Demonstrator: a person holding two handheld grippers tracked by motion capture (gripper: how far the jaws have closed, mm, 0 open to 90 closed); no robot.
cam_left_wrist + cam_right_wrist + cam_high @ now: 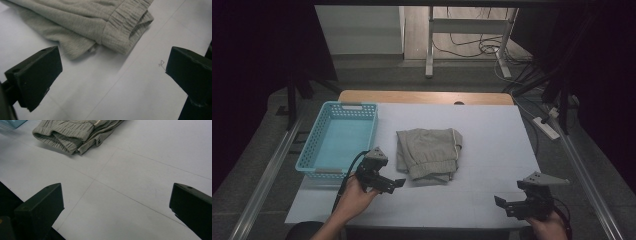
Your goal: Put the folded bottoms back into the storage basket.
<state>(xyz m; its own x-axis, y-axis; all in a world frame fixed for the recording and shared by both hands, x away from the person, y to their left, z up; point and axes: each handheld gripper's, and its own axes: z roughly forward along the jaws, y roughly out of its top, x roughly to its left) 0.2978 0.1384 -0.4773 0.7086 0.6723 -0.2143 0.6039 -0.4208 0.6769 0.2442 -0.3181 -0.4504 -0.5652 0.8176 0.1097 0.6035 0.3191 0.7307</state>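
From the high view, a pair of folded beige shorts (428, 152) lies near the middle of the white table (492, 130), with its elastic waistband toward the person. A light blue basket (318, 145) stands to the left of the shorts, close beside them but apart, and nothing lies in it. The left gripper (399, 183) hovers just beside the near left corner of the shorts, pointing at them without touching. The right gripper (500, 202) sits well apart at the near right of the table, holding nothing.

In the left gripper view, the two black jaws stand spread wide with bare table between them. The shorts (82, 22) lie just ahead, the gathered waistband and a folded edge nearest the jaws. A small loose thread (162, 64) rests on the table by the right-hand jaw.

In the right gripper view, the jaws are likewise spread and empty over the table (130, 202). The shorts (75, 132) lie farther off at the upper left.

As a judgement, the folding looks finished, since the shorts form a compact stack. What likely remains is to grip the stack and put it into the basket; no grip has been made yet.
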